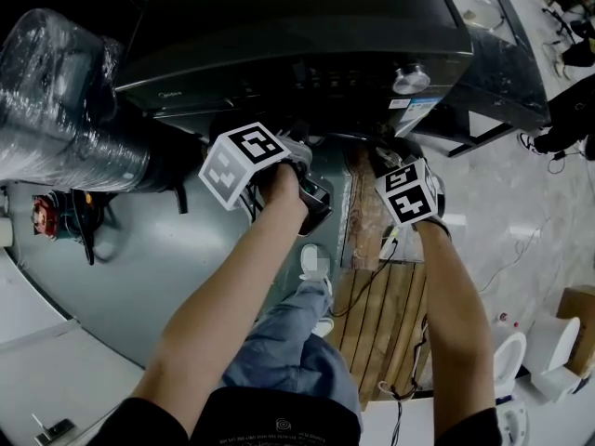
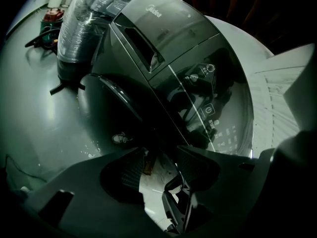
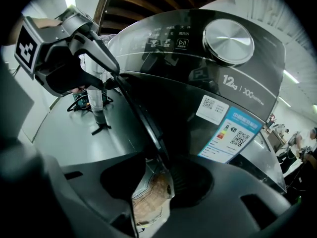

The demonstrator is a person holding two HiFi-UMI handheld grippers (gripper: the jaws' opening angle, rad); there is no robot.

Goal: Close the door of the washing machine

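The dark washing machine (image 1: 297, 26) with its silver knob (image 1: 410, 78) stands before me. Its round door (image 3: 143, 118) hangs ajar, a dark curved rim in the right gripper view, and shows too as the door (image 2: 119, 103) in the left gripper view. My left gripper (image 1: 305, 145) is up against the door's upper rim; the left gripper (image 3: 111, 71) touches it there with its fingertips. The left gripper (image 2: 158, 167) is open, with only floor showing in the gap. My right gripper (image 1: 395, 156) is lower to the right. The right gripper (image 3: 153, 177) is open, the door's edge running down between its jaws.
A plastic-wrapped roll (image 1: 56, 100) lies left of the machine, with tools (image 1: 56, 216) on the grey floor beneath it. A wooden pallet (image 1: 390, 305) with cables lies under my right arm. White objects (image 1: 548, 351) stand at the lower right. A label (image 3: 233, 133) is stuck to the machine's front.
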